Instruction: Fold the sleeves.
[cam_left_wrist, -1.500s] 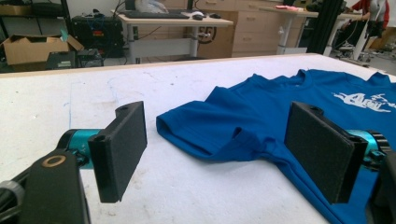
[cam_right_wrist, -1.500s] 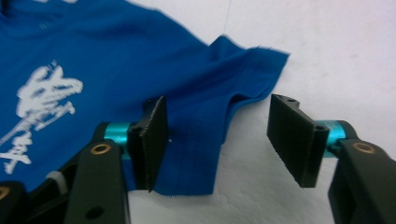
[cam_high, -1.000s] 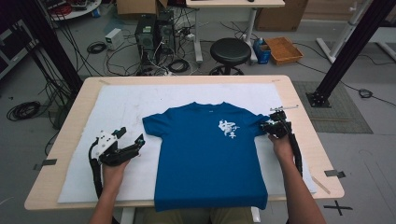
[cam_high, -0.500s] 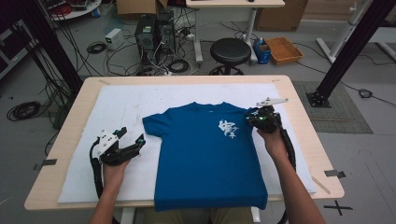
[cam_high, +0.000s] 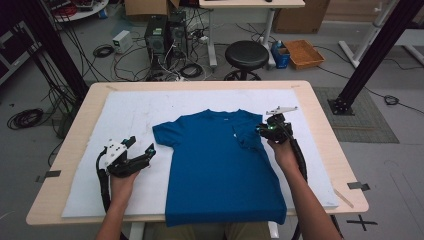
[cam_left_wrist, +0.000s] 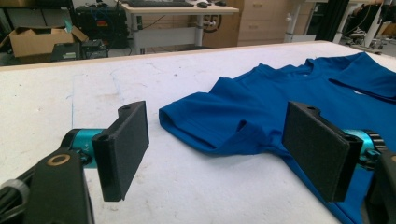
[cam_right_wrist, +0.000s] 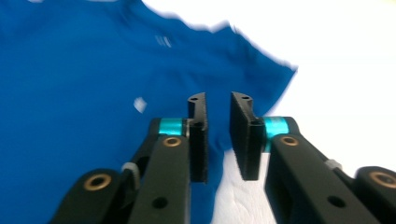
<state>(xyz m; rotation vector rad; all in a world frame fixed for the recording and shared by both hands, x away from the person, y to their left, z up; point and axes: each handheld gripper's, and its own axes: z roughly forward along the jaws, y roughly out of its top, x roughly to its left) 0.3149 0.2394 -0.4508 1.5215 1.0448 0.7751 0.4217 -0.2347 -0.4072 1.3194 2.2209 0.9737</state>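
Change since earlier: right gripper (cam_high: 263, 129) has carried the shirt's right sleeve inward over the chest, covering the white print; left gripper (cam_high: 142, 152) has stayed put.
Shirt: blue T-shirt (cam_high: 220, 165) lies flat at the centre of the high view on a white mat (cam_high: 125, 112), hem toward the bottom edge.
Right gripper: right of centre in the high view, over the folded sleeve (cam_high: 246, 137); in its own view the jaws stand a narrow gap apart with no cloth visible between them (blurred, so release looks likely but isn't certain).
Left gripper: lower left of the high view, resting on the mat just beside the left sleeve (cam_left_wrist: 210, 123); jaws spread wide, empty.
Progress: early, by my judgement. One sleeve is folded in; the left sleeve still lies flat and open, and the body is unfolded.
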